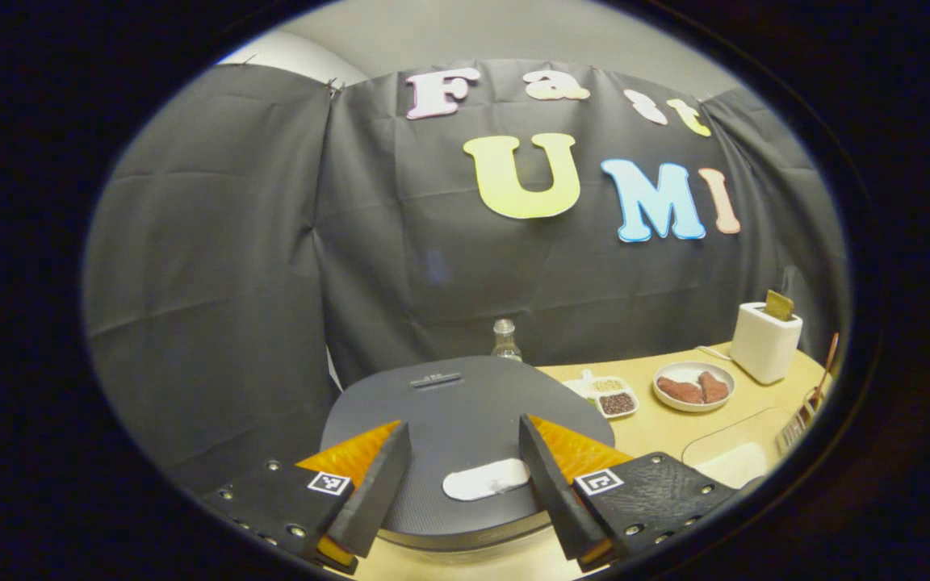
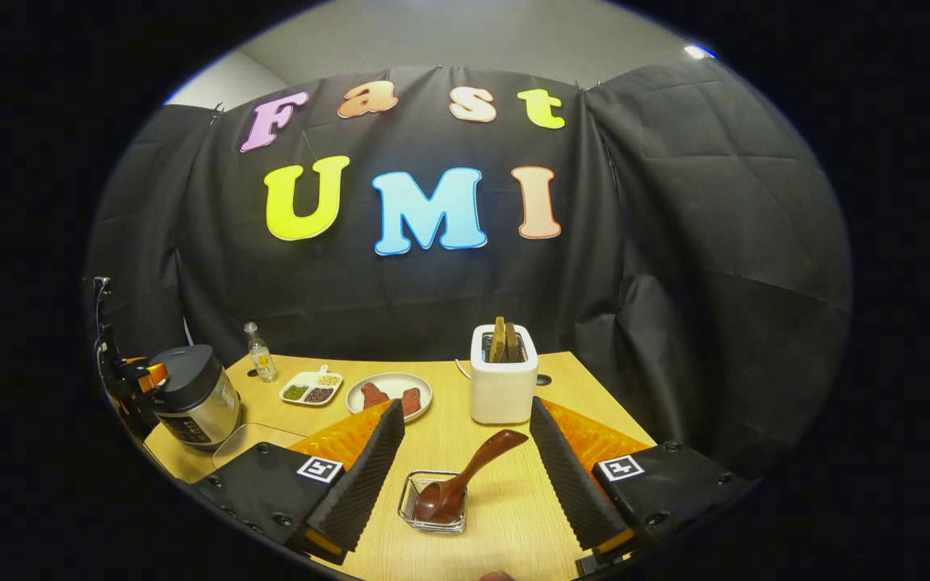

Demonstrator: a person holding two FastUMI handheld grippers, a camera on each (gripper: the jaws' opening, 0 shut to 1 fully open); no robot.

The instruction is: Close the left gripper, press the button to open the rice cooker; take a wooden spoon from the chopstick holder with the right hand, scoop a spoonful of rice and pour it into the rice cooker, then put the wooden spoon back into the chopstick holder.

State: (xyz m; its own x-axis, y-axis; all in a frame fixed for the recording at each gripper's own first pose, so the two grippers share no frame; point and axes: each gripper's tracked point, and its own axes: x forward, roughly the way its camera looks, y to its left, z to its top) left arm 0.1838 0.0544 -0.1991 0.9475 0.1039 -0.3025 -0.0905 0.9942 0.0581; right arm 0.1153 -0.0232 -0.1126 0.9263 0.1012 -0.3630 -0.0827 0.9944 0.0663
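a: status? left gripper (image 1: pixel 458 476) hangs over the rice cooker (image 1: pixel 465 420), lid down, jaws wide apart with the pale button (image 1: pixel 485 479) between the fingertips.

b: so step 1 isn't done. my read: jaws must come together first, then push down on that button.

a: agreed. right gripper (image 2: pixel 465 476) is apart too, holding nothing. wooden spoon (image 2: pixel 465 476) sits ahead between its fingers, bowl down in a small clear holder (image 2: pixel 433 504), handle leaning up and right.

b: that's the chopstick holder? rice?

a: looks like it. can't tell where the rice is. clear tray (image 2: pixel 251 440) beside the cooker, contents unclear.

b: surface?

a: light wood table (image 2: pixel 513 516). white toaster (image 2: pixel 502 379) with slices in it, plate (image 2: pixel 391 394) with 2 reddish pieces, a divided dish (image 2: pixel 312 387) of grains, a small bottle (image 2: pixel 258 352). black cloth walls all round, pale ceiling above.
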